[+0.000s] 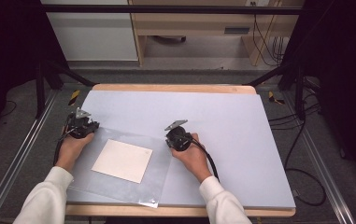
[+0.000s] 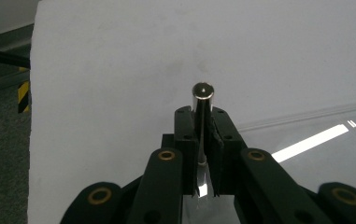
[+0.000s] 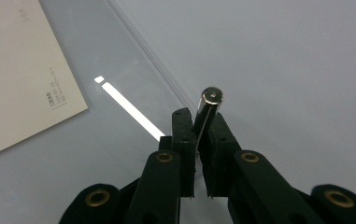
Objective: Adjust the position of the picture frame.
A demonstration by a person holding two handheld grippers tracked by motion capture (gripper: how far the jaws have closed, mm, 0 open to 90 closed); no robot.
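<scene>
I am clamping each set of fingers on a small metal pin point(image 2: 202, 100), left gripper point(image 1: 83, 125) at the far-left corner of the clear sleeve point(image 1: 157, 163) lying on the desk point(image 1: 222, 116), right gripper point(image 1: 178, 137) at its far-right corner, judging this film light, floppy, slippery and best pinched by its edges.

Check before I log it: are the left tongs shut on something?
Shut: the left tongs pinch a small shiny metal cylinder between their jaws.

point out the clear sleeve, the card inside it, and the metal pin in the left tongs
clear sleeve point(image 1: 159, 179): high view, bare plastic right of the card.
card point(image 1: 122, 160): high view, middle of its pale face.
metal pin point(image 2: 202, 91): left gripper view, round shiny end above the jaws.
left tongs point(image 2: 203, 116): left gripper view, between the tips, shut on the pin.
</scene>
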